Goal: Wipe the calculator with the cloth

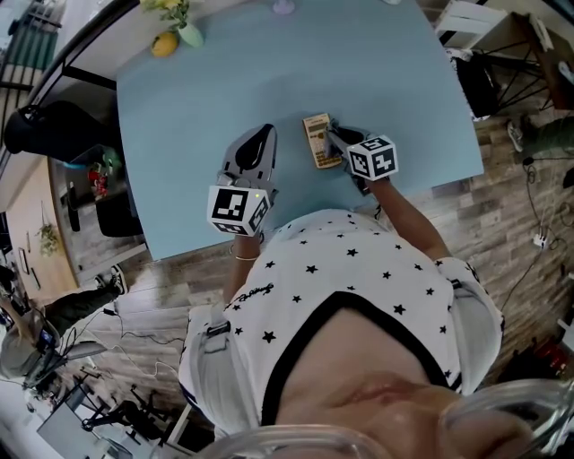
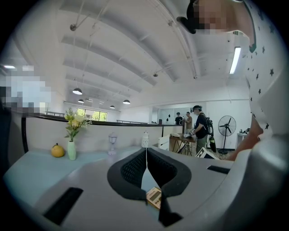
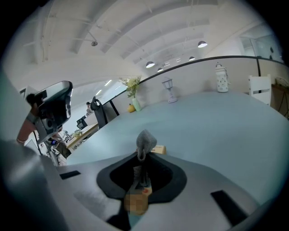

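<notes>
The calculator [image 1: 319,141] lies flat on the blue bench [image 1: 377,63] towards its near edge, with broad open surface running to 12 o'clock. At the calculator's 3 o'clock edge the right gripper [image 3: 143,155] has its fingers pinching the grey cloth [image 3: 145,140], which bunches up above their tips. At its 9 o'clock, just apart, the left gripper [image 2: 146,151] rests with fingers pressed together on nothing.

Partly hidden: the calculator [image 1: 318,141], overlapped along one side by the right gripper [image 1: 335,136], and mostly behind the cloth [image 3: 145,142] in the right gripper view. The vase [image 1: 184,22] at the table's [image 1: 224,81] far edge is cropped at the top.
</notes>
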Demonstrator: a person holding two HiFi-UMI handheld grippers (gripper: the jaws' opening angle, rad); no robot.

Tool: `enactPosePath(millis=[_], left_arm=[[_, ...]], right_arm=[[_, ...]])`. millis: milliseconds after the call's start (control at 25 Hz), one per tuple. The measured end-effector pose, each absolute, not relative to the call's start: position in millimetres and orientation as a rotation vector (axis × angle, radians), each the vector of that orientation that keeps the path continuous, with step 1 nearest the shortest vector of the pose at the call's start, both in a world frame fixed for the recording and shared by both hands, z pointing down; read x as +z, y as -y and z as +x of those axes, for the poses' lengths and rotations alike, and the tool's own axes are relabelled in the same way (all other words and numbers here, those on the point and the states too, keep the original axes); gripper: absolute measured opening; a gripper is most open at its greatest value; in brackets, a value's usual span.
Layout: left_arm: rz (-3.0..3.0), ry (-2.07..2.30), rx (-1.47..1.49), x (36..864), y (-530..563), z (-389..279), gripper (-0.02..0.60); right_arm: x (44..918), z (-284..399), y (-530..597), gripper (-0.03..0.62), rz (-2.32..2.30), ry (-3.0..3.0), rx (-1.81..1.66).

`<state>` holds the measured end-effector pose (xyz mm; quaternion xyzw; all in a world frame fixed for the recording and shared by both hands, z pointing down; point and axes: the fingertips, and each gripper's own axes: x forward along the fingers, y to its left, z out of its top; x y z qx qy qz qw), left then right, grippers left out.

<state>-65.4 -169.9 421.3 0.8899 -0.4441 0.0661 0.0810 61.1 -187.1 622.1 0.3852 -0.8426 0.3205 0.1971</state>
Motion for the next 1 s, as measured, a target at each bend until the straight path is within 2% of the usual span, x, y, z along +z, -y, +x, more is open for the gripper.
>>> enactPosePath(millis=[400, 1000], left_arm=[[2.641, 1.33, 0.192, 425.2, 159.6, -70.7, 0.031], [2.628, 1.353, 0.21, 429.3, 151.5, -70.1, 0.031]], right_arm=[[629.7, 16.5, 144.5, 0.049, 0.863, 2.384, 0.892], [640.4, 71.4, 152.6, 0.049, 1.027, 2.32, 0.958]])
